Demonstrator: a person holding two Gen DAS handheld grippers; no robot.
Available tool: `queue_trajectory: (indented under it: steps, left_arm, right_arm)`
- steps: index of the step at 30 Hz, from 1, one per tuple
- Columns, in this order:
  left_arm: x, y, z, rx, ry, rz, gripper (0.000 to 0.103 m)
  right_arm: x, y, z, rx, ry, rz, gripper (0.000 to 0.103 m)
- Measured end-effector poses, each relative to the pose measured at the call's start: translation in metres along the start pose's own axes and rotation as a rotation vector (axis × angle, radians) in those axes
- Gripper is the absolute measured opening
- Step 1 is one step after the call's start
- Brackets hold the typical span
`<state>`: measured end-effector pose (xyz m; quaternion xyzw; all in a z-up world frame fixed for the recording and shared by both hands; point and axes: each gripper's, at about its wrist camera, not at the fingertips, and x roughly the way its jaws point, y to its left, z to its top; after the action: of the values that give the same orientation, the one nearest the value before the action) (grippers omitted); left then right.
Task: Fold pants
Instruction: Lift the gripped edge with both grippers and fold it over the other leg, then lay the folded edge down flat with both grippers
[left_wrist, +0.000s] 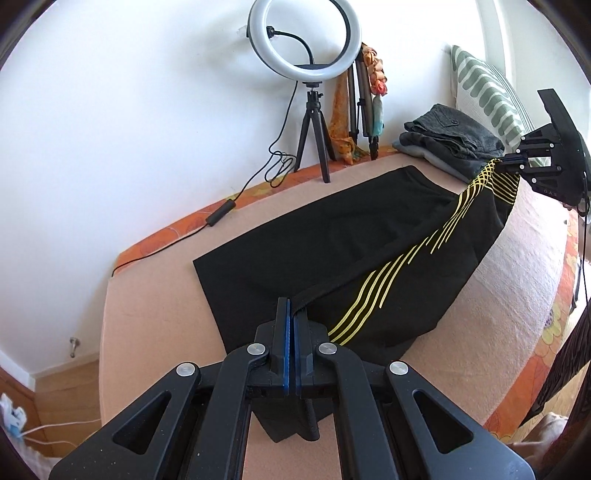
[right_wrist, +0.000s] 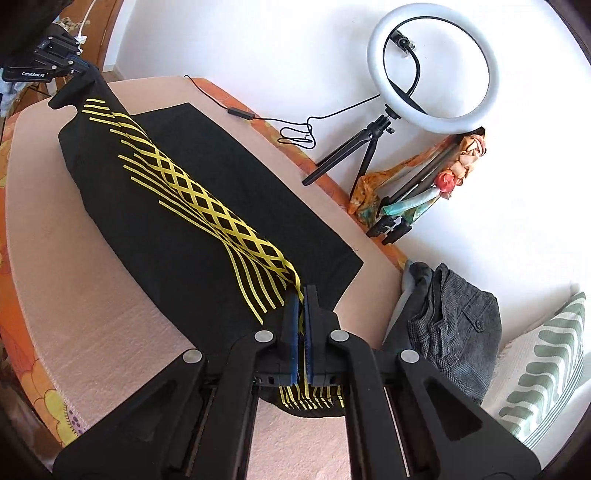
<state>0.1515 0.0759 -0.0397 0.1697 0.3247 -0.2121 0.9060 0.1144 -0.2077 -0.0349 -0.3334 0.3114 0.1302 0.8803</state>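
Note:
Black pants (left_wrist: 332, 240) with yellow stripes lie lengthwise on a pink-covered bed (left_wrist: 147, 314). One leg lies flat; the other is lifted along its edge. My left gripper (left_wrist: 293, 306) is shut on the near end of the lifted leg. My right gripper (left_wrist: 506, 162) shows at the far right, shut on the other end. In the right wrist view the pants (right_wrist: 177, 206) stretch away from my right gripper (right_wrist: 303, 295), shut on the striped fabric, to my left gripper (right_wrist: 79, 70) at the far top left.
A ring light on a tripod (left_wrist: 306, 70) stands on the bed's far edge by the white wall, its cable (left_wrist: 221, 214) trailing along the edge. Folded grey clothes (left_wrist: 450, 136) and a green-striped pillow (left_wrist: 484, 92) lie at the right. Colourful scarves (right_wrist: 443, 173) hang by the wall.

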Motion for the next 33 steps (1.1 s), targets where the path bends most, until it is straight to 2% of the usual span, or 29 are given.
queue_trajectory:
  steps: [6, 11, 33]
  left_arm:
    - [0.023, 0.020, 0.022, 0.016, 0.000, 0.010, 0.000]
    - [0.052, 0.032, 0.034, 0.029, 0.029, 0.005, 0.000]
    - [0.164, 0.075, 0.057, 0.044, 0.173, -0.014, 0.000]
  right_arm:
    - [0.026, -0.018, 0.028, -0.022, 0.011, -0.028, 0.002]
    - [0.057, -0.033, 0.043, -0.030, 0.038, -0.033, 0.002]
    - [0.208, -0.050, 0.062, -0.087, 0.211, 0.057, 0.002]
